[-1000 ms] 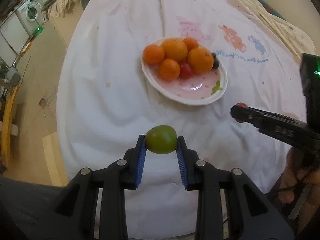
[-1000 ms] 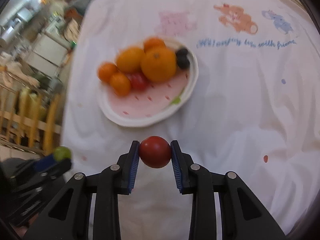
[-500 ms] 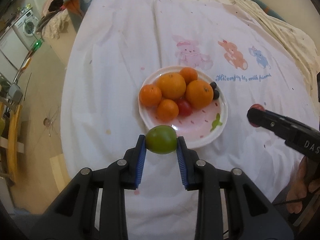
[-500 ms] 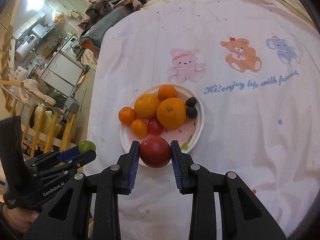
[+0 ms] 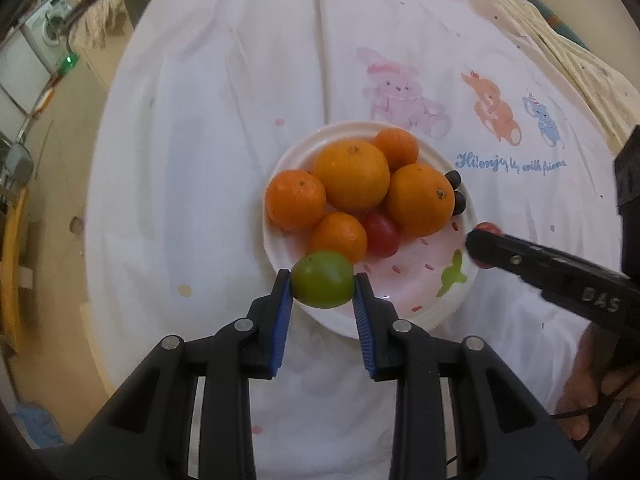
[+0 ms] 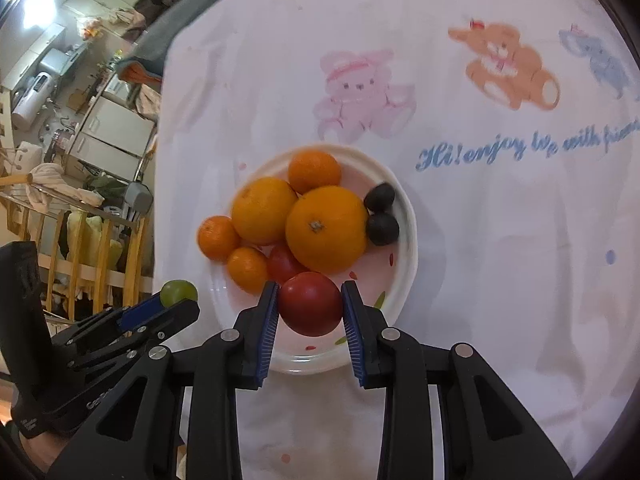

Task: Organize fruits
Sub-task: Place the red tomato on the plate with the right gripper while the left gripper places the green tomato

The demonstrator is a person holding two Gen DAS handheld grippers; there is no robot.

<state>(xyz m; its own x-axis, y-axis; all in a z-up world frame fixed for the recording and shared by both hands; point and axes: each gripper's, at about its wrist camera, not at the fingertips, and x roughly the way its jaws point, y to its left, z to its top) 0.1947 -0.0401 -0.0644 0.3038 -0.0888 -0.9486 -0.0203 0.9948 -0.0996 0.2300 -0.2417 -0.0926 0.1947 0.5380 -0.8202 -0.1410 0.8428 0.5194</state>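
A white plate (image 5: 420, 312) (image 6: 404, 216) with pink specks sits on the white cloth and holds several oranges (image 5: 352, 180) (image 6: 326, 228), a small red tomato (image 5: 381, 234) and two dark grapes (image 6: 382, 228). My left gripper (image 5: 322, 286) is shut on a green fruit (image 5: 322, 280) over the plate's near left rim. My right gripper (image 6: 310, 308) is shut on a red tomato (image 6: 310, 308) above the plate's near side. In the left wrist view the right gripper (image 5: 486, 246) comes in from the right, its red tomato (image 5: 486, 227) partly hidden. In the right wrist view the left gripper (image 6: 176, 300) shows at the lower left with the green fruit (image 6: 179, 291).
The white tablecloth (image 5: 224, 128) bears cartoon animals (image 6: 360, 92) and blue script (image 6: 516, 148). Its left edge drops to the floor (image 5: 48, 168). A wooden rack (image 6: 80, 248) and cluttered shelves stand beyond that edge. A hand (image 5: 592, 396) holds the right gripper's handle.
Both grippers have moved forward over the cloth toward the plate, each still holding its fruit. The plate now lies right under both sets of fingertips.
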